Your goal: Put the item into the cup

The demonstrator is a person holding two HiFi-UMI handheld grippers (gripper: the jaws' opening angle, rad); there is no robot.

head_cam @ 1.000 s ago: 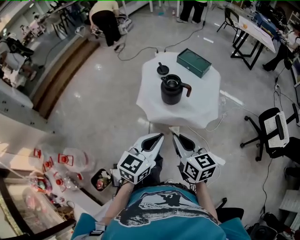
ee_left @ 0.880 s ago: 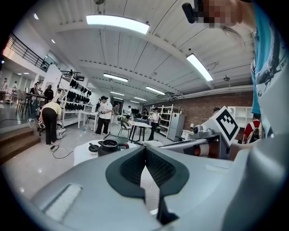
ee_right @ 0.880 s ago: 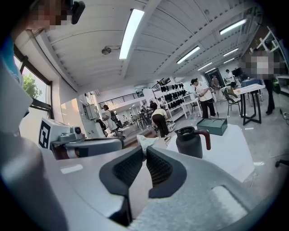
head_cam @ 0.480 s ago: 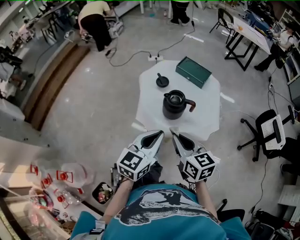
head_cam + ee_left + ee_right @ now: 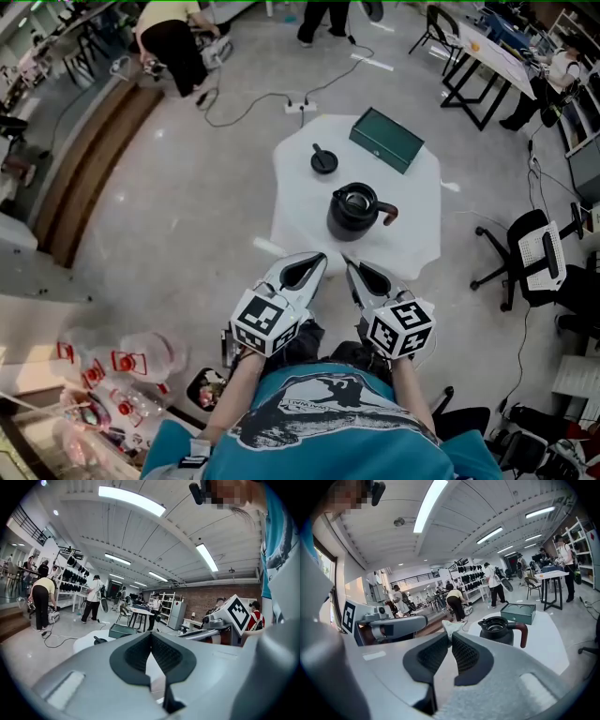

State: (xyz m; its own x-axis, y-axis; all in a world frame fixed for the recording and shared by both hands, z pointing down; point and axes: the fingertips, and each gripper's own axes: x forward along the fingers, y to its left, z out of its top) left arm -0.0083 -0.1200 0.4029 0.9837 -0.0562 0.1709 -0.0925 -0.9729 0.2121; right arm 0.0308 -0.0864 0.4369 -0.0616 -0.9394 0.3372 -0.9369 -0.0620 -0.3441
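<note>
A black jug-like cup (image 5: 357,210) with a brown handle stands open-topped on a small table draped in white cloth (image 5: 300,206). Its black lid (image 5: 324,160) lies behind it to the left, and a green box (image 5: 385,140) sits at the far right corner. My left gripper (image 5: 317,259) and right gripper (image 5: 346,262) hover side by side at the table's near edge, both shut and empty. The right gripper view shows the cup (image 5: 502,629) just ahead of the shut right gripper (image 5: 451,637). Beyond the left gripper (image 5: 151,635), the left gripper view shows the lid (image 5: 99,640).
Power cables and a socket strip (image 5: 298,106) lie on the floor beyond the table. An office chair (image 5: 534,262) stands to the right, with black-legged desks (image 5: 487,66) further back. A person (image 5: 173,42) bends over at the far left. Plastic bags (image 5: 122,361) sit at the lower left.
The table and cup have come slightly nearer to both grippers in the head view. Both grippers keep their pose, side by side and shut.
</note>
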